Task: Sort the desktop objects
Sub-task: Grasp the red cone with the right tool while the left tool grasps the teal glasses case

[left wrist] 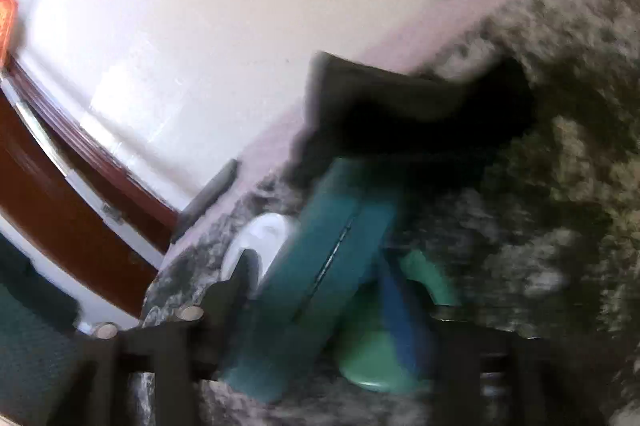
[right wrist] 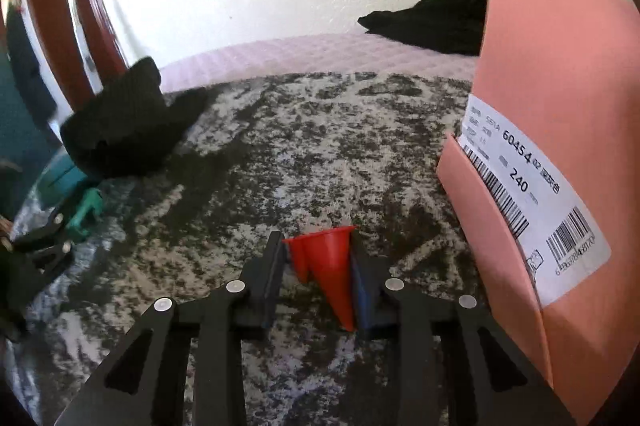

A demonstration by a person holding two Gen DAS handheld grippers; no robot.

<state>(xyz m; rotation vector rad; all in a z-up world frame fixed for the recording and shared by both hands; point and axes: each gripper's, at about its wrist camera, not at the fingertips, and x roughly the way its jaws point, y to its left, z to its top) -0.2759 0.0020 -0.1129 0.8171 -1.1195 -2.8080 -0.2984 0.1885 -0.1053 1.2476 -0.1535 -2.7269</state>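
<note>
In the right wrist view, my right gripper (right wrist: 318, 260) is shut on a red plastic cone (right wrist: 334, 270) that lies on the speckled grey cover (right wrist: 280, 145); a smaller red piece sits against its left side. In the blurred left wrist view, my left gripper (left wrist: 320, 290) is shut on a teal flat case (left wrist: 320, 258), which stays sharper than the surface behind it. A green plastic piece (left wrist: 426, 278) lies under the right, blue-padded finger (left wrist: 400, 306). A white round object (left wrist: 260, 238) sits just left of the case. From the right wrist, the left gripper (right wrist: 60, 226) shows at the far left beside the green piece (right wrist: 86, 209).
A black knitted cloth (right wrist: 128, 129) lies just behind the left gripper. A tall pink cardboard box (right wrist: 560, 145) with a barcode label stands close on the right. A black garment (right wrist: 432, 21) rests on the pink quilt (right wrist: 320, 53) at the back, before a white wall.
</note>
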